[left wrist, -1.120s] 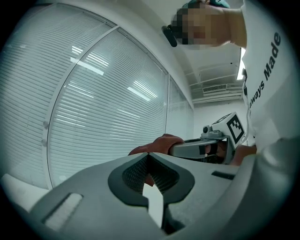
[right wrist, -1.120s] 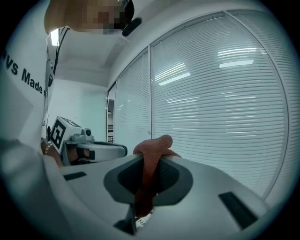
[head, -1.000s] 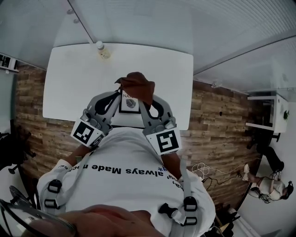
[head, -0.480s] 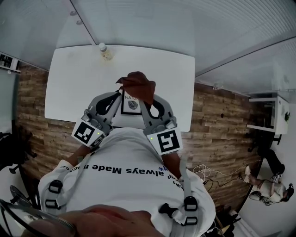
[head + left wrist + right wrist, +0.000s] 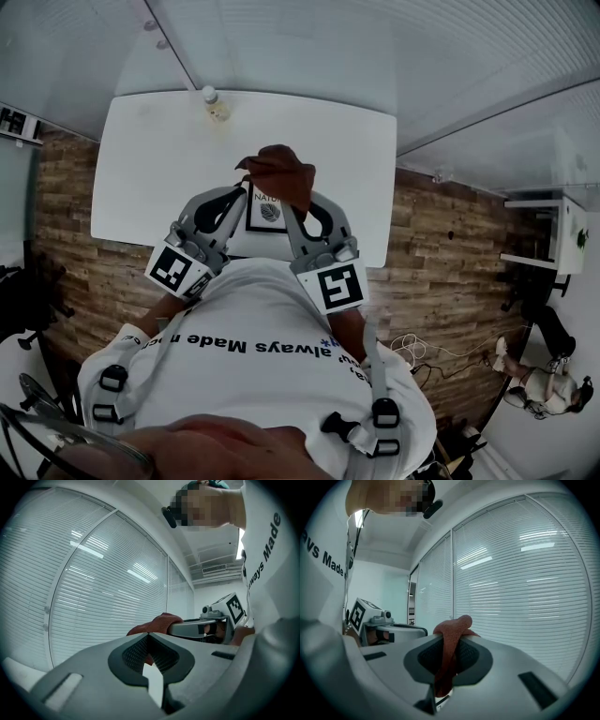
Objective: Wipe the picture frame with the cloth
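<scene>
A small picture frame (image 5: pixel 265 210) with a leaf print is held upright over the near edge of the white table (image 5: pixel 150 159). My left gripper (image 5: pixel 242 202) is shut on the frame's left side; its thin white edge (image 5: pixel 153 680) shows between the jaws in the left gripper view. The rust-red cloth (image 5: pixel 278 172) drapes over the frame's top. My right gripper (image 5: pixel 294 212) is shut on the cloth (image 5: pixel 449 654), which hangs down between its jaws. The cloth (image 5: pixel 157 622) and the right gripper (image 5: pixel 206 628) also show past my left gripper (image 5: pixel 149 642).
A small bottle (image 5: pixel 215 103) stands at the table's far edge. Window blinds (image 5: pixel 525 573) fill the background. The floor (image 5: pixel 441 244) is wood plank. A second white table (image 5: pixel 553 225) and a seated person (image 5: pixel 539 380) are at the right.
The head camera shifted slightly a second ago. Both grippers, the frame and the cloth keep the same pose.
</scene>
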A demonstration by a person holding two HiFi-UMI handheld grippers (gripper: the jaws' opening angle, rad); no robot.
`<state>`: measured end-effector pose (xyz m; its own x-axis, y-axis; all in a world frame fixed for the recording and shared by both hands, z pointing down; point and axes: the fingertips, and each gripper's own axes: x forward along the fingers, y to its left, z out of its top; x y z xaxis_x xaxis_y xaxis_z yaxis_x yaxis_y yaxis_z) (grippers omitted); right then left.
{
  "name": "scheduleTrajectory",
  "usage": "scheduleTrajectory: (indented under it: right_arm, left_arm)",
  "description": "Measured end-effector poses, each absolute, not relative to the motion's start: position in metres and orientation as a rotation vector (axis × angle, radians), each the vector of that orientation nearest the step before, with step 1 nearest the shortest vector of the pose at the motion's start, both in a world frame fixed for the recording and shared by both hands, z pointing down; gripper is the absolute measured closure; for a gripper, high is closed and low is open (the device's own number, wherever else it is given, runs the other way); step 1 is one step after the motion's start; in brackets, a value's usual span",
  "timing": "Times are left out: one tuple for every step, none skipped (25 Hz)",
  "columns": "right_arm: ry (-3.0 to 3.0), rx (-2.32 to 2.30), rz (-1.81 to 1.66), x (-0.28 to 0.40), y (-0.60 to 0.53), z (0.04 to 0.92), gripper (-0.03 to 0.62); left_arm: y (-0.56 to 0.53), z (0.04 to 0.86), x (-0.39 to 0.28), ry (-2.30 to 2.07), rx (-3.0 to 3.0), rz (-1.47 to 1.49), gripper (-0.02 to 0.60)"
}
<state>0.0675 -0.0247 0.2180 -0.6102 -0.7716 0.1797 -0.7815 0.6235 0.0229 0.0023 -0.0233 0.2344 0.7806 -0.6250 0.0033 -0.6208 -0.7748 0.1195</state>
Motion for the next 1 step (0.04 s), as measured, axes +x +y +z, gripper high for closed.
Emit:
scheduleTrajectory:
  right_arm:
    - [-2.672, 1.290, 0.085, 0.0677, -0.0247, 0.2187, 0.579]
  left_arm:
    - [-0.0233, 0.2348, 0.0027, -1.002, 2.857, -0.059, 0.580]
